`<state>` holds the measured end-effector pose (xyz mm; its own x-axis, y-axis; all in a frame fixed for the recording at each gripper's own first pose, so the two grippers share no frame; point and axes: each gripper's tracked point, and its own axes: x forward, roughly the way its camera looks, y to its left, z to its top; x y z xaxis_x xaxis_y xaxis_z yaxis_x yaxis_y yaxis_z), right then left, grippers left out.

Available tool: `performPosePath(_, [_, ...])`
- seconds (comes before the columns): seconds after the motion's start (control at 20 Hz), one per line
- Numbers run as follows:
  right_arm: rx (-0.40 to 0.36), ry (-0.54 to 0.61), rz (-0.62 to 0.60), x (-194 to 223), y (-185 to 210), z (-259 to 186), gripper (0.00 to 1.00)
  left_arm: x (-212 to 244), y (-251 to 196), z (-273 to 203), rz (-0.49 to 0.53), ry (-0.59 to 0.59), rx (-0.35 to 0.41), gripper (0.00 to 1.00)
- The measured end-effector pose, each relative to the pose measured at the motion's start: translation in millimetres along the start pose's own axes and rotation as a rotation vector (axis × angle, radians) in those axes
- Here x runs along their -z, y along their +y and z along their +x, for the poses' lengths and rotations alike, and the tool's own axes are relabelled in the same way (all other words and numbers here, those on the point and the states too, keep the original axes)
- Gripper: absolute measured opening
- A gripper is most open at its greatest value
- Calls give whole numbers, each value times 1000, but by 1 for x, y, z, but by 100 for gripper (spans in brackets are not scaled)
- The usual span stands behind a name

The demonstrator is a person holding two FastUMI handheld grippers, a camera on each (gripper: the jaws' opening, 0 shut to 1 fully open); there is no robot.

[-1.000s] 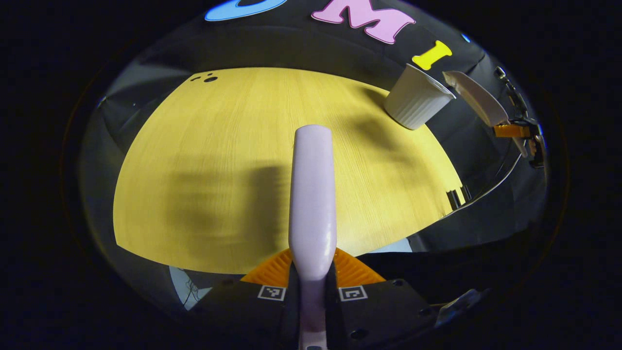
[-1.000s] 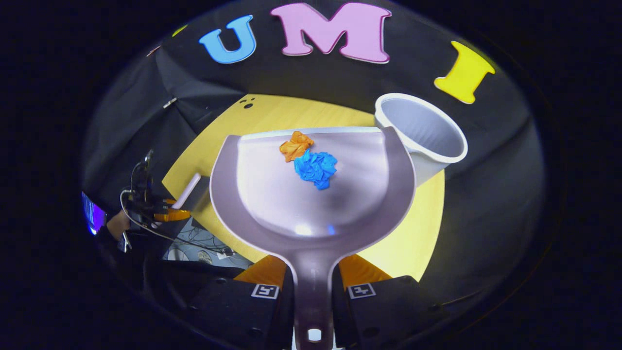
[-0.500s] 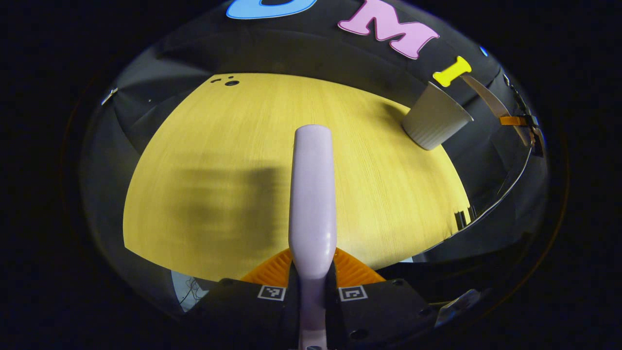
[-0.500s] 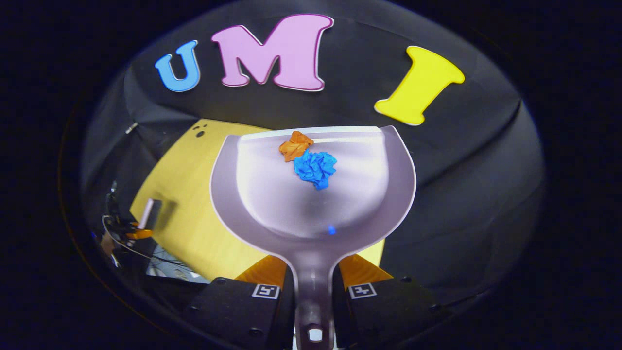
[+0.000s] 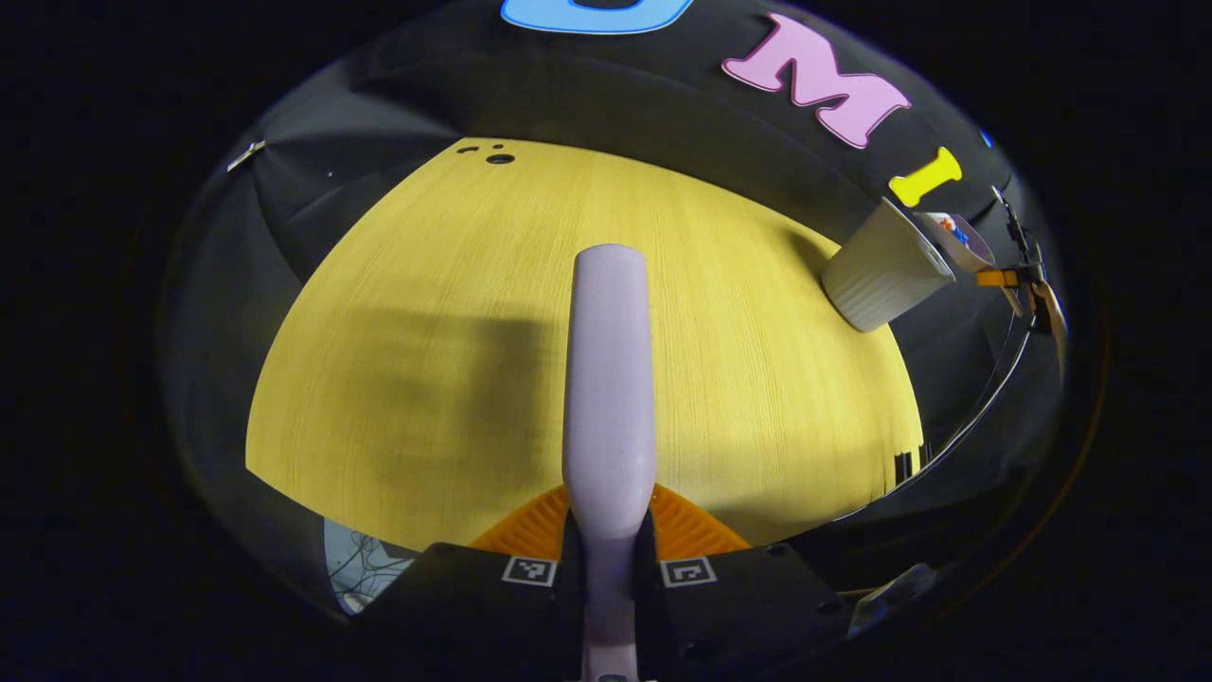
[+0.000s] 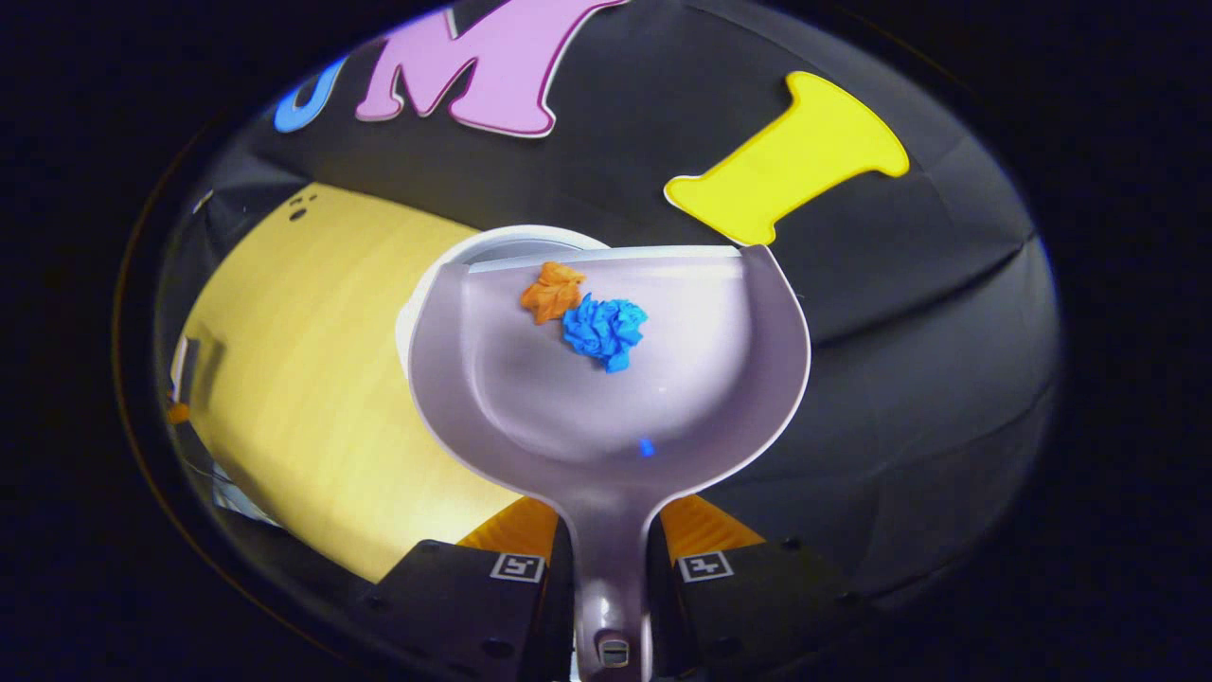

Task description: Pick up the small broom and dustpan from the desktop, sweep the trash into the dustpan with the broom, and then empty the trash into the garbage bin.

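Right gripper (image 6: 611, 540) jaws clamp glossy lilac dustpan (image 6: 663, 398) handle, scoop pointing up-frame over white ribbed bin (image 5: 882, 268); crumpled orange (image 6: 552, 291), blue paper (image 6: 604, 331) inside; left gripper (image 5: 609, 521) grips smooth broom (image 5: 609, 379) handle, long axis up-frame over yellow woodgrain desk (image 5: 426, 313)

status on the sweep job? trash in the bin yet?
Not yet. Done: the orange scrap and blue scrap lie in the dustpan, and no scraps are seen on the desktop. In hand: the right gripper clamps the dustpan handle with its front lip over the white bin; the left gripper clamps the broom above the desktop. Left: tip the scraps into the bin.
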<state>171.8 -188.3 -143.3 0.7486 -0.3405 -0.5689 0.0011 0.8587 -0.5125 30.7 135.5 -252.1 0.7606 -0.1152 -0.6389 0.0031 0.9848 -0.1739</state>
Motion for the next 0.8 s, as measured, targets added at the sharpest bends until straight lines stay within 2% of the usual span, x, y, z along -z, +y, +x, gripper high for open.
performPosePath(0.15, [78,10,-153,-1,-20,10,36,2,1,2,-39,6,0,26])
performPosePath(0.4, [136,41,-293,-7,-34,17,36,2,3,4,-23,24,-16,26])
performPosePath(0.45, [151,46,-325,-8,-37,18,39,2,3,5,-25,25,-17,26])
performPosePath(0.55, [173,54,-388,-12,-42,18,36,2,2,5,-30,24,-13,24])
performPosePath(0.8, [226,61,-603,-27,-61,28,36,3,0,7,-55,27,-16,25])
